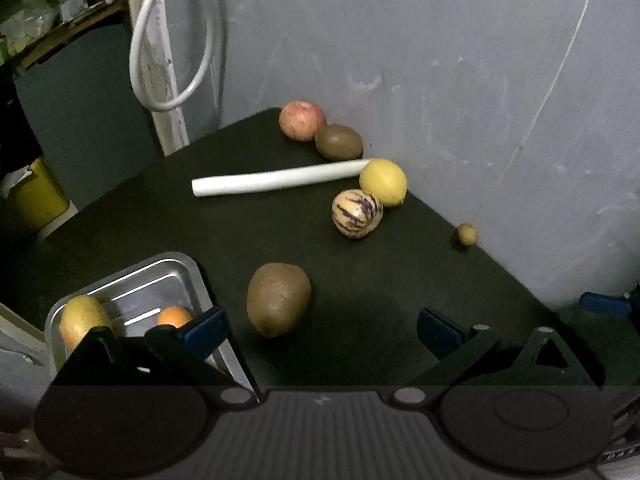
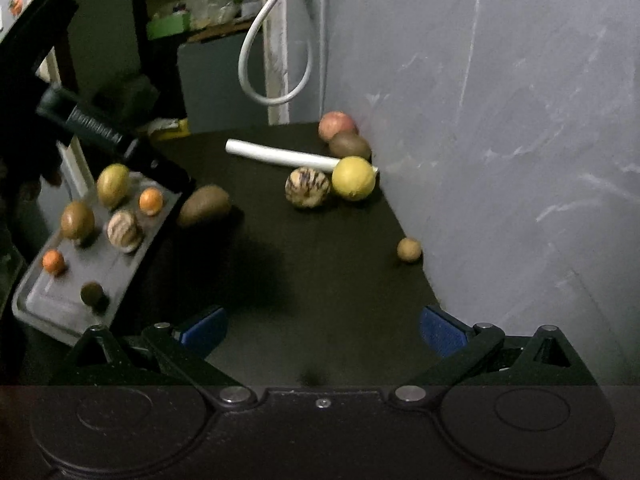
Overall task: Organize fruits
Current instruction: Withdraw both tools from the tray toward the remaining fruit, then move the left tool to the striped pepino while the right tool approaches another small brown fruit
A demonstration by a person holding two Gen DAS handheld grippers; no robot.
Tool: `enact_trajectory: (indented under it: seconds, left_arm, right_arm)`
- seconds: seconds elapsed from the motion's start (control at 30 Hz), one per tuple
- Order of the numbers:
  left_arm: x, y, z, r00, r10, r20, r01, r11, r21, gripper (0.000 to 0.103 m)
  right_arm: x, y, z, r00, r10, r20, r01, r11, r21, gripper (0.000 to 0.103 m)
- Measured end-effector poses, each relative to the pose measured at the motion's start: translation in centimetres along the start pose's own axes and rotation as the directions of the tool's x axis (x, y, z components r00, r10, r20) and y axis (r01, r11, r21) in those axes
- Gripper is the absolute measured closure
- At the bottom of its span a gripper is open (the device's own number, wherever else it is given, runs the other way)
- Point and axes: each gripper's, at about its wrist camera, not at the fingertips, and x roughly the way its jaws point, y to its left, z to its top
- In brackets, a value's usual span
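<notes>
— Where are my tongs?
— My left tongs (image 1: 322, 330) and right tongs (image 2: 323, 330) both gape wide, empty, above the dark worktop (image 1: 360, 280).
— The fruit?
— A fuzzy brown kiwi (image 1: 278, 299) lies just beside the shiny metal tray (image 1: 188, 270); a round yellow lemon (image 1: 383, 182) sits near the wall.

The left gripper (image 1: 320, 330) is wide open, its jaws spread far apart with nothing between them; both blue pads (image 1: 208, 330) show at the tips of black linkage arms. It tilts downward from above. From the right wrist view, the left gripper (image 2: 120, 144) appears as a dark body reaching in from the upper left, angled down. The right gripper (image 2: 322, 330) is likewise wide open and empty, blue pads (image 2: 442, 330) well apart, pointing forward and down. No hand or sleeve can be made out clearly.
</notes>
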Motion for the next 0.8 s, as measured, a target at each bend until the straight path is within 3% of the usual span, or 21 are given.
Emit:
enact_trajectory:
  seconds: [0.4,0.8]
  left_arm:
    - [2.0,-1.7,0.4,0.997,0.039,-0.064,-0.036,0.999,0.038,0.001]
    - [4.0,-2.7,2.6,0.997,0.044,-0.068,-0.036,0.992,0.119,0.001]
  right_arm:
    - [2.5,-0.6,-0.2,1.000,0.027,0.001,-0.027,1.000,0.001,0.001]
    - [4.2,-1.6,-0.6,0.998,-0.046,0.034,0.039,0.985,0.169,0.001]
